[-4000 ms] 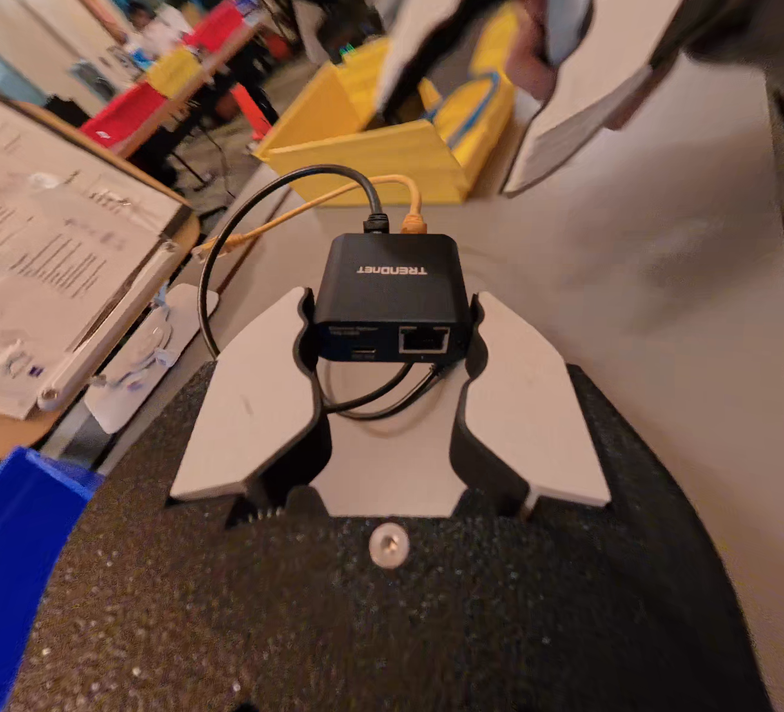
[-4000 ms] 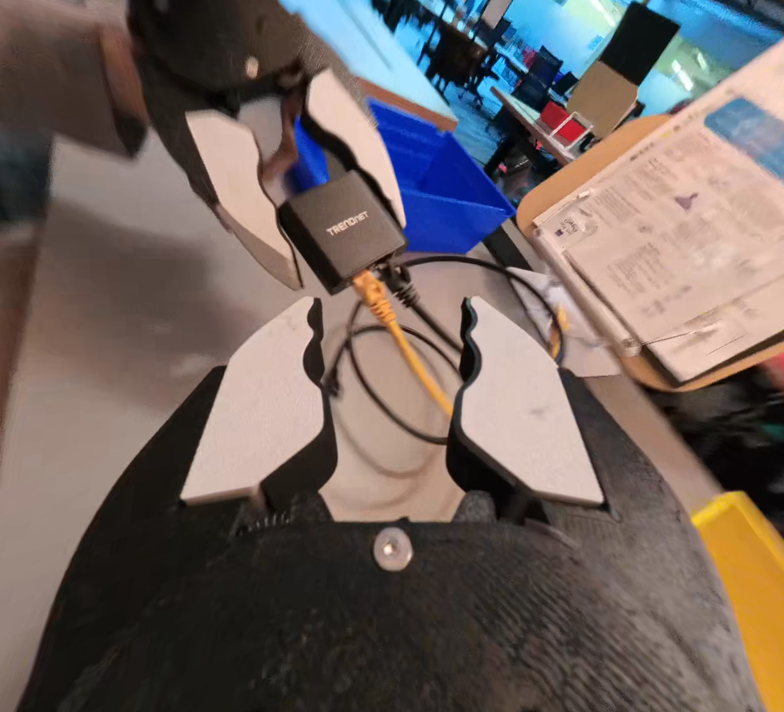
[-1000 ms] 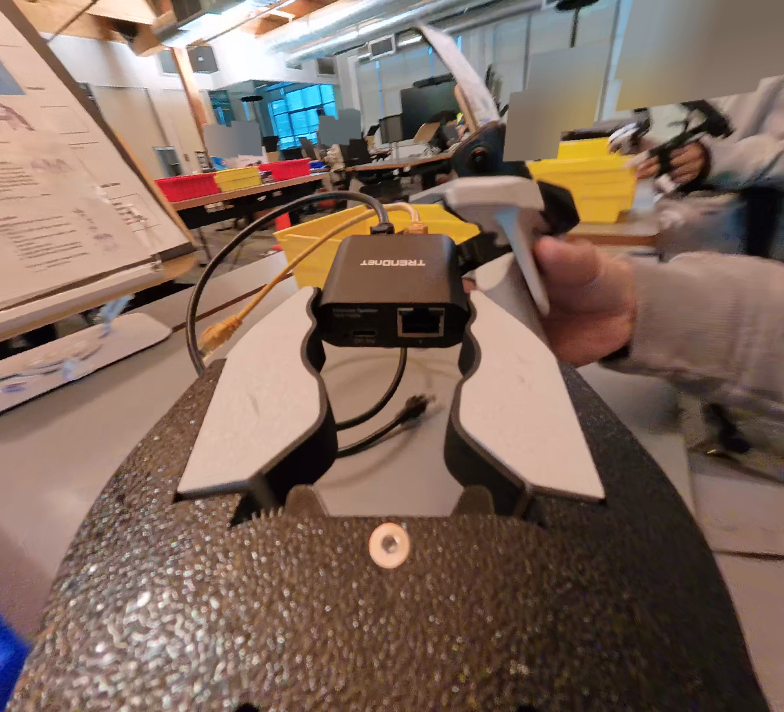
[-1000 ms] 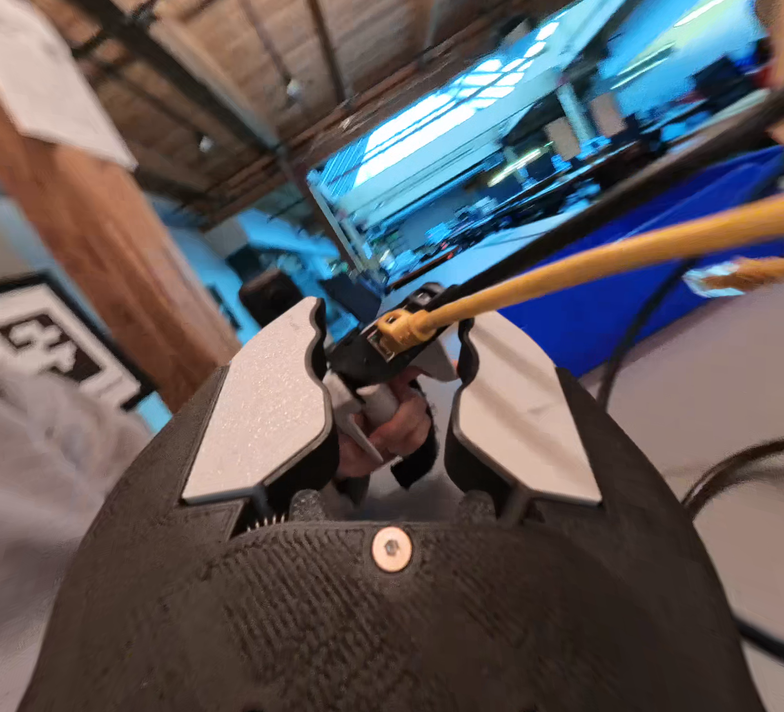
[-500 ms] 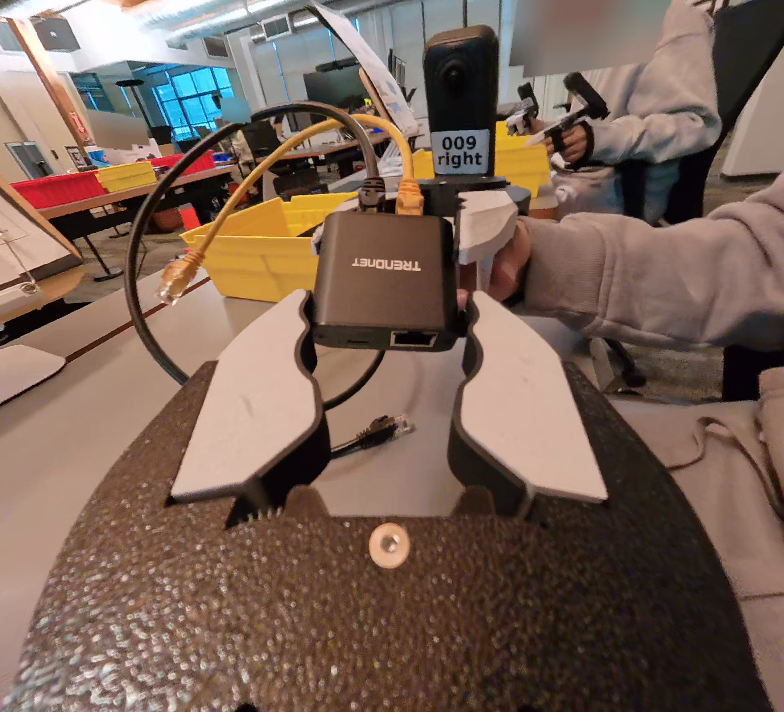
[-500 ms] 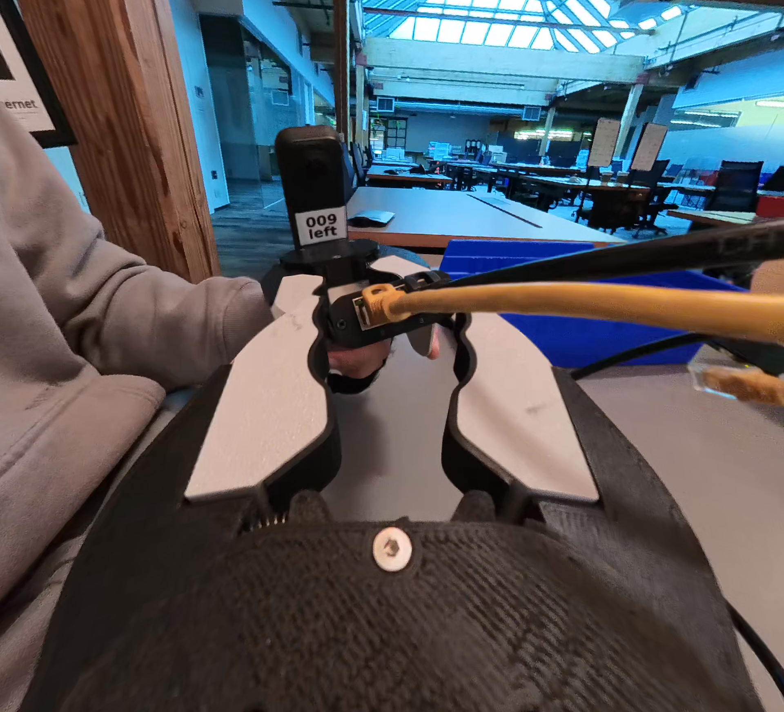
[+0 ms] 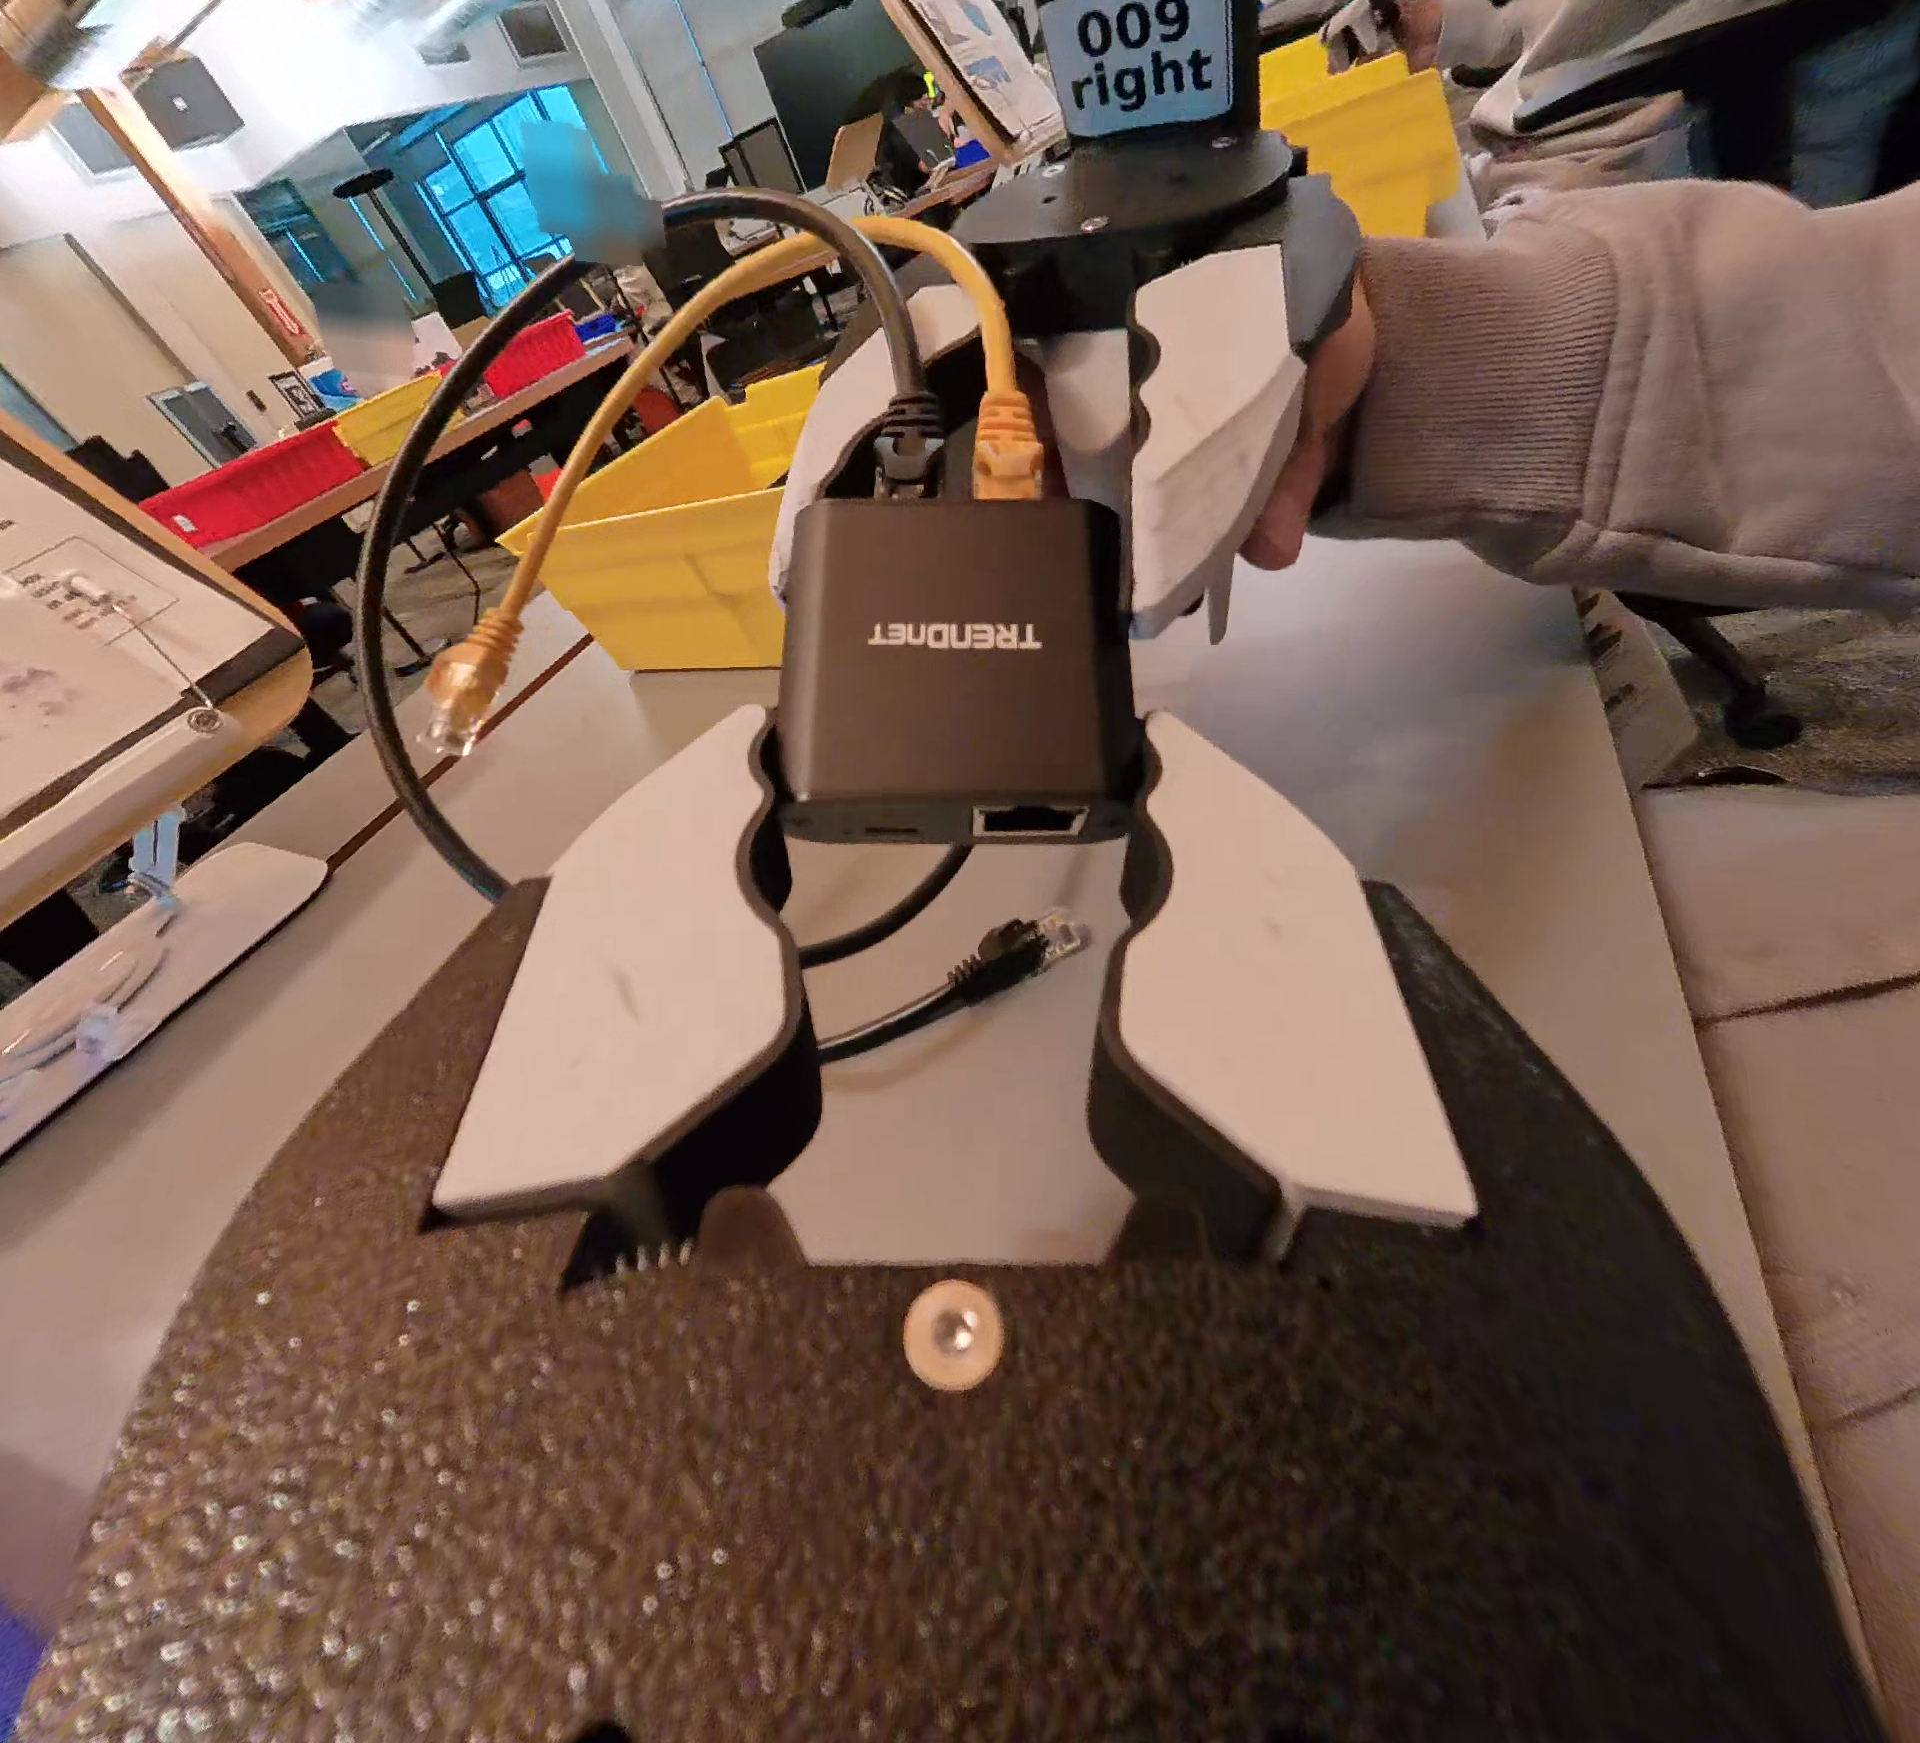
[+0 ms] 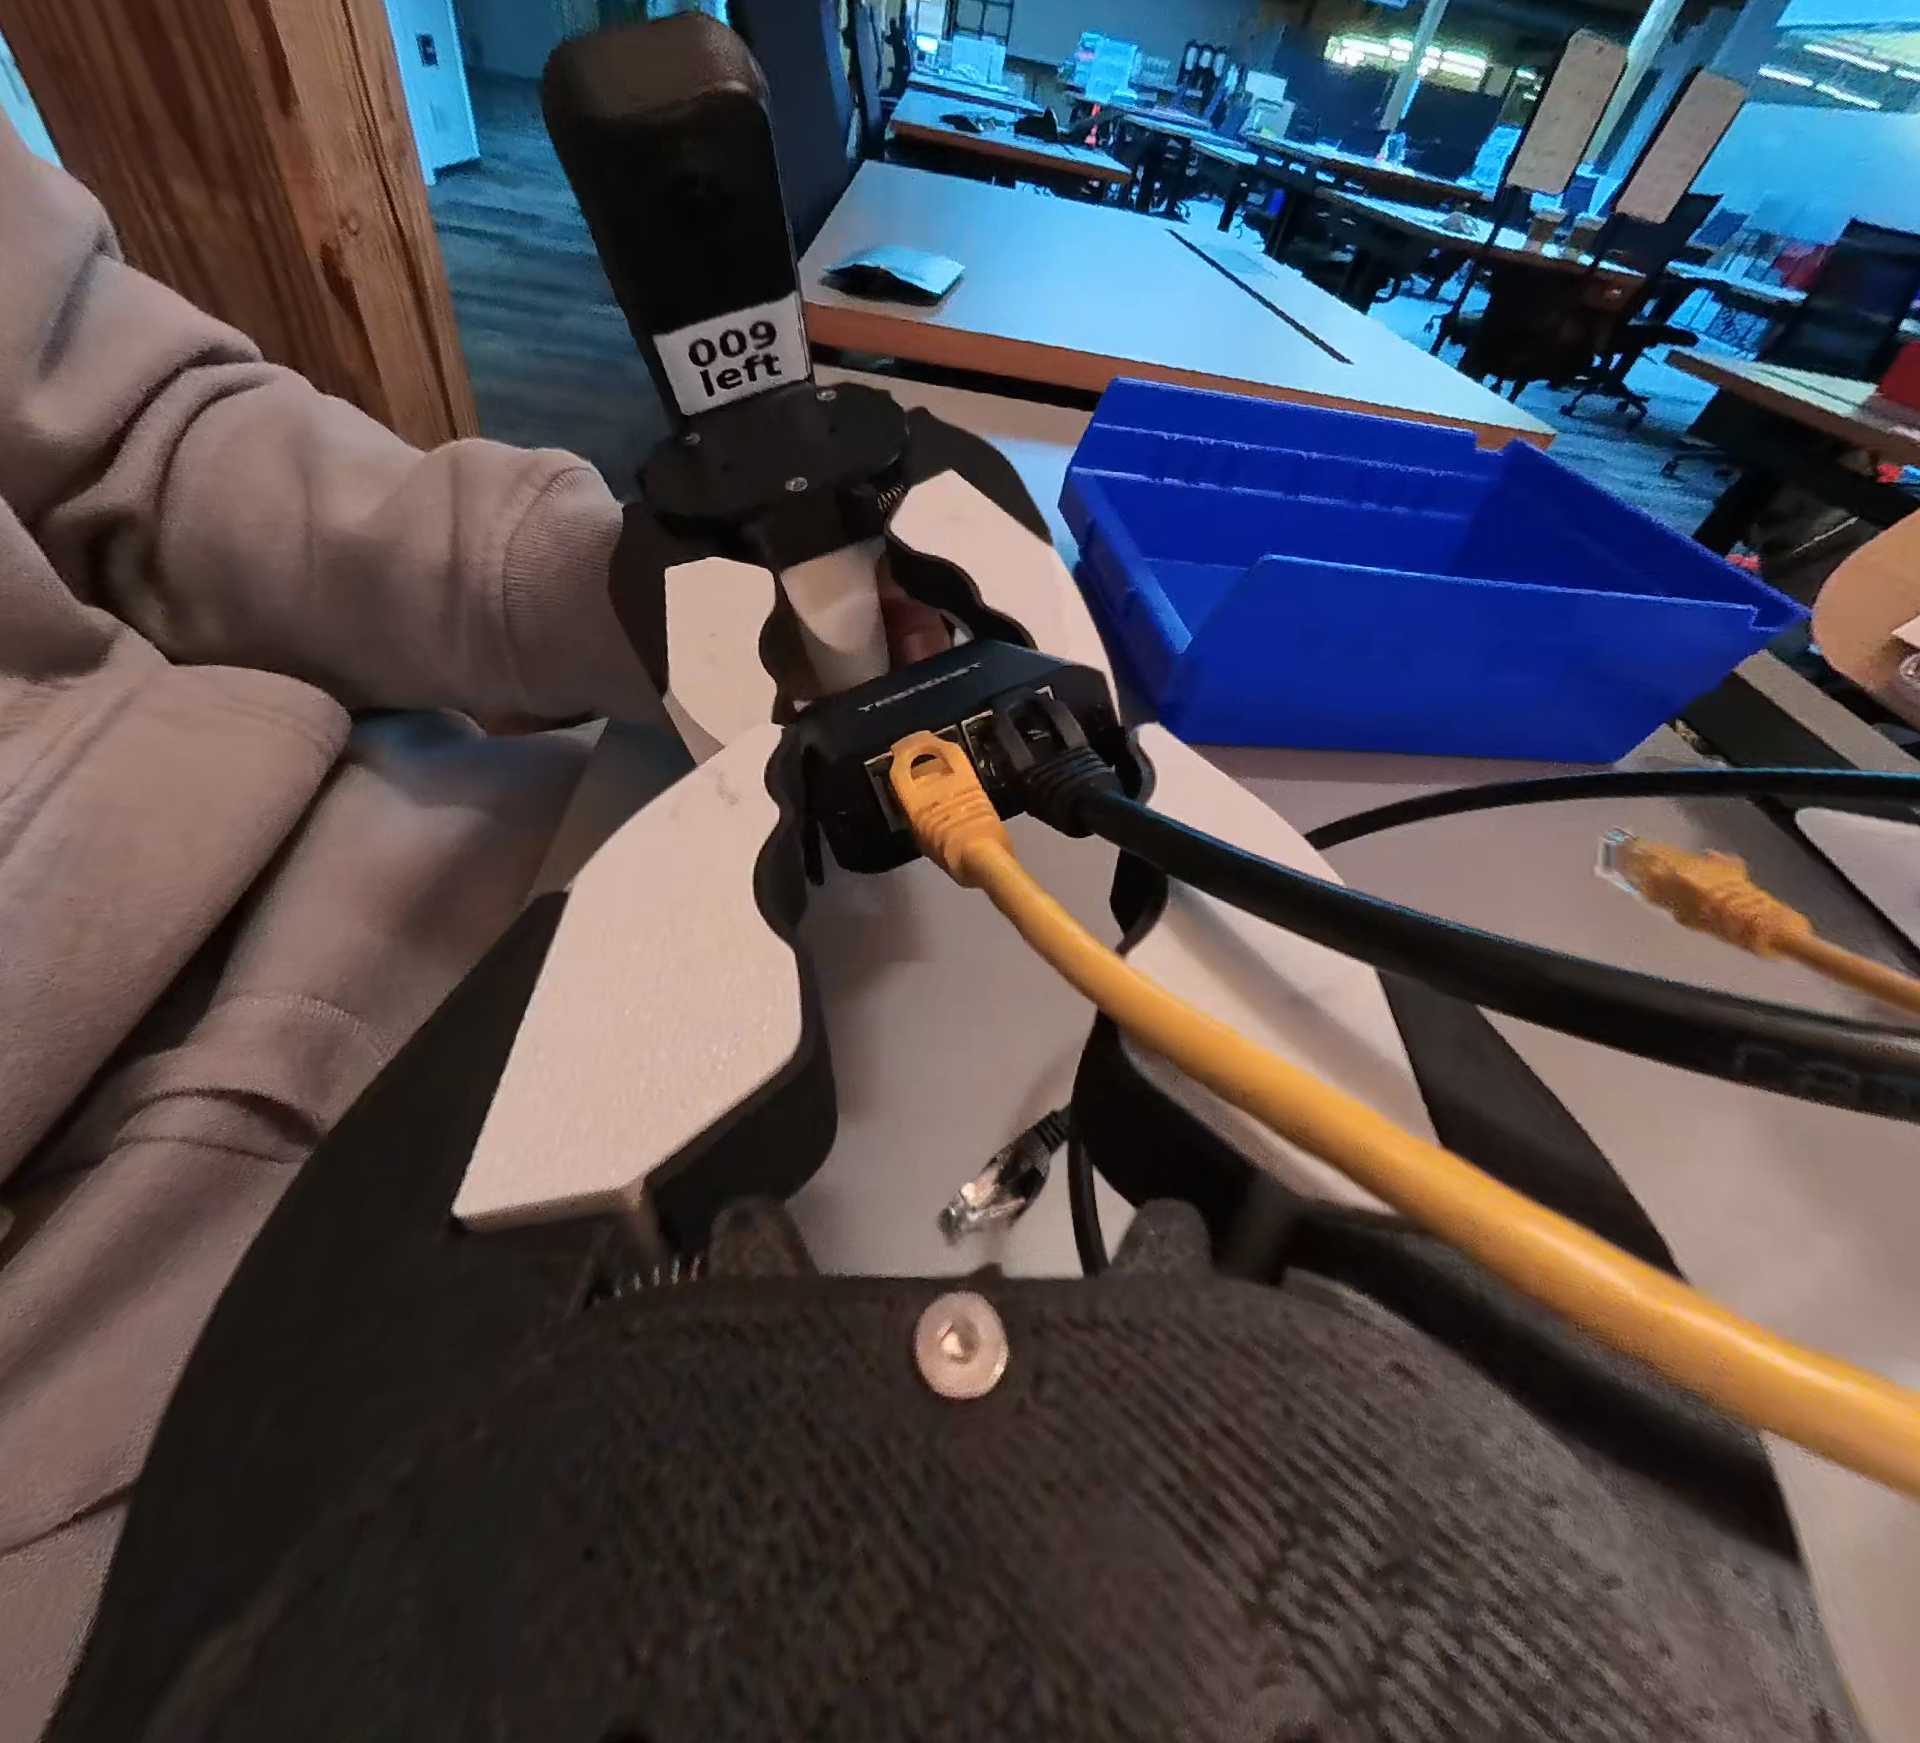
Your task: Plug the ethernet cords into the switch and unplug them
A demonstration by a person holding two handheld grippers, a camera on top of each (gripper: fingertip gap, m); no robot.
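Keep left hand-held gripper (image 7: pixel 951 758) clamped on switch (image 7: pixel 951 654); close open right hand-held gripper (image 8: pixel 961 846) squarely on yellow plug (image 8: pixel 940 794) (latch pressed), then pull straight.

In the left wrist view the switch (image 7: pixel 954 654) hides the tips of the right gripper (image 7: pixel 1013 488), so its grasp cannot be told. The black cord (image 7: pixel 387 654) passes under the left gripper (image 7: pixel 954 789) and is lost there. In the right wrist view the yellow cord (image 8: pixel 1351 1143) and black cord (image 8: pixel 1455 955) run out of the right edge. The blue bin (image 8: pixel 1403 592) is partly behind the cords. Far desks are blurred, and a mosaic patch covers part of the room.
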